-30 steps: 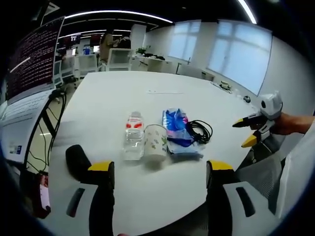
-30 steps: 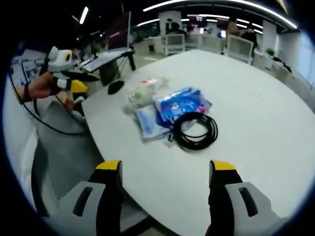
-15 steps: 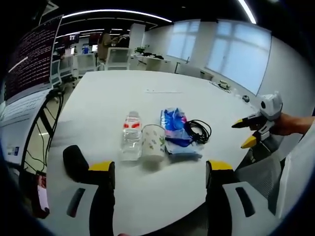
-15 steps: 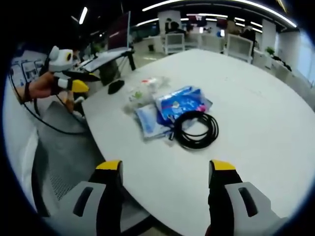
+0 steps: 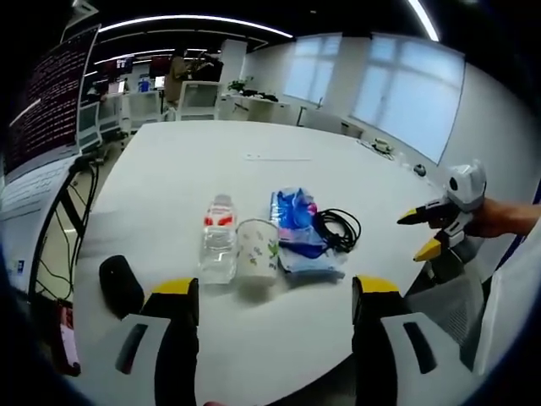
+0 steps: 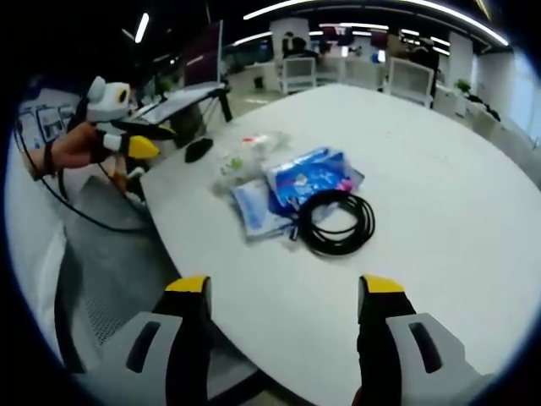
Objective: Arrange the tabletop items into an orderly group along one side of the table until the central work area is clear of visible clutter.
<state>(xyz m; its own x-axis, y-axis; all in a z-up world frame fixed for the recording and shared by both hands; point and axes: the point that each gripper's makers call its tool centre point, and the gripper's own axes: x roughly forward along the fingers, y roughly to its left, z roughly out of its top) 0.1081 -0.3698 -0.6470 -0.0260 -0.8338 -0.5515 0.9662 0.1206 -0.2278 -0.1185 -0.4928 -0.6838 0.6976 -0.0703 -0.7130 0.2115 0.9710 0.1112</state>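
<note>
Left gripper (image 5: 270, 292): jaws spread apart, nothing grasped, held off the near edge of the white table (image 5: 194, 169). Right gripper (image 6: 283, 292): jaws likewise parted and empty, off the same edge. Grouped along that edge, in a row: water bottle (image 5: 218, 247), paper cup (image 5: 257, 251) touching it, blue packet (image 5: 297, 233), coiled black cable (image 5: 340, 227). Black mouse (image 5: 120, 283) apart, by the table corner.

Bottle (image 5: 218, 249), cup (image 5: 256, 249), packet (image 5: 297, 233), cable (image 5: 340, 228) in a row, probably touching.
</note>
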